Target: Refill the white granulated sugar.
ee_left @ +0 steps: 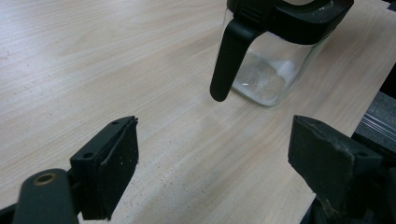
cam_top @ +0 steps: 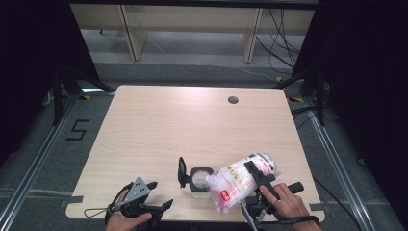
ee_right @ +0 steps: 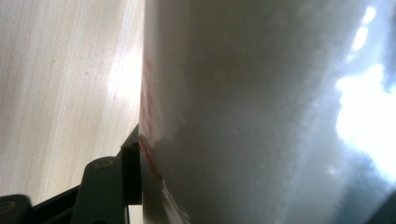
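Observation:
A clear bag of white grains with red print (cam_top: pixel 240 180) is tilted over a square glass jar (cam_top: pixel 201 179) near the table's front edge. My right gripper (cam_top: pixel 256 176) is shut on the bag, and in the right gripper view the bag (ee_right: pixel 261 112) presses against one pad (ee_right: pixel 133 168) while it hides the other jaw. The bag's mouth points at the jar's black rim. The jar's black lid flap (cam_top: pixel 182 172) stands swung open on the left. My left gripper (cam_top: pixel 160 194) is open to the jar's left with nothing between its jaws (ee_left: pixel 212 154). The jar (ee_left: pixel 271 70) has a thin layer of white grains at its bottom.
The wooden table (cam_top: pixel 192 120) has a round cable hole (cam_top: pixel 233 100) at the back right. Both hands rest at the front edge. Dark stands and cables line the floor on both sides of the table.

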A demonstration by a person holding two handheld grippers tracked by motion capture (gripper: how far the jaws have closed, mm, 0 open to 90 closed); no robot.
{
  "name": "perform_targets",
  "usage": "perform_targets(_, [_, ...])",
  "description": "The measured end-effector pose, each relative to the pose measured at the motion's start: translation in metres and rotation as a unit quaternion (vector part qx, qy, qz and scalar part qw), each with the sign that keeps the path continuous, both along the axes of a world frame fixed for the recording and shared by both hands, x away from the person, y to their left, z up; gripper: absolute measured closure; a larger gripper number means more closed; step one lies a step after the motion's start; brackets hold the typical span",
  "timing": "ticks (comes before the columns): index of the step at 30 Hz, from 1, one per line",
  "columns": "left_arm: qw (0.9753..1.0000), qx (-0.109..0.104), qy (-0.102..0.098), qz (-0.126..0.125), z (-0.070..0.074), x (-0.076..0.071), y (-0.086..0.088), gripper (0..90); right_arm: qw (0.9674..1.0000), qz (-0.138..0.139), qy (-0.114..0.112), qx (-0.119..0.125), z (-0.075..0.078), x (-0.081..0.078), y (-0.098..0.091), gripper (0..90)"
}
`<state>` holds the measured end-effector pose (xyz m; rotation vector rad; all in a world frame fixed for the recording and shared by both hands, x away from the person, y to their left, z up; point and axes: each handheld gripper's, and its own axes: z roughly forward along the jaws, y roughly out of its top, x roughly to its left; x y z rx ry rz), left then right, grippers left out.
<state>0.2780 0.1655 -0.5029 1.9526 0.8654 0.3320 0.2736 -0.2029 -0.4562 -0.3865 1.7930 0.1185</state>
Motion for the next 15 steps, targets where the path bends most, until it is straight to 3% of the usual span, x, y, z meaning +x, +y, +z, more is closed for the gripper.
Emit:
perform_targets(2, [1.0000,0.001,0.001,-0.001,0.0004,0.0000,-0.0001,15.8,0.9997,0.016,-0.013,-0.011,0.0017,0.0016,0.0003,39.1])
perform_targets(4, [1.0000,-0.003,0.001,0.002,-0.0002,-0.0002,-0.0011,15.8,0.9999,0.004,-0.002,-0.011,0.0012,0.0009,-0.0005,39.1])
perform_targets(5, [0.9998,-0.012,0.009,0.010,-0.0009,-0.0015,-0.0023,15.8,0.9998,0.016,-0.008,-0.010,0.0010,0.0024,-0.0008,39.2])
perform_targets(8, [1.0000,-0.001,-0.001,-0.001,-0.0003,-0.0006,0.0002,15.8,0.9997,0.013,-0.012,-0.014,0.0022,0.0010,0.0003,39.2])
perform_targets(9, [1.0000,0.000,-0.001,-0.001,0.0001,-0.0007,0.0006,15.8,1.0000,0.001,-0.004,-0.008,0.0009,-0.0003,-0.0001,39.2])
perform_targets(11, [0.9999,-0.006,0.006,0.009,-0.0004,-0.0031,-0.0001,15.8,0.9995,0.015,-0.012,-0.025,0.0038,0.0005,0.0019,39.2])
perform_targets(13, [1.0000,0.003,-0.003,-0.002,0.0000,-0.0022,0.0030,15.8,0.9997,0.013,-0.015,-0.014,0.0020,0.0000,0.0017,39.2])
perform_targets(14, [1.0000,-0.008,-0.002,0.003,-0.0003,-0.0029,0.0021,15.8,0.9997,0.012,-0.015,-0.014,0.0023,-0.0003,0.0021,39.3])
perform_targets(15, [1.0000,-0.004,-0.002,0.002,0.0000,-0.0027,0.0030,15.8,0.9993,0.014,-0.015,-0.031,0.0056,-0.0004,0.0036,39.3])
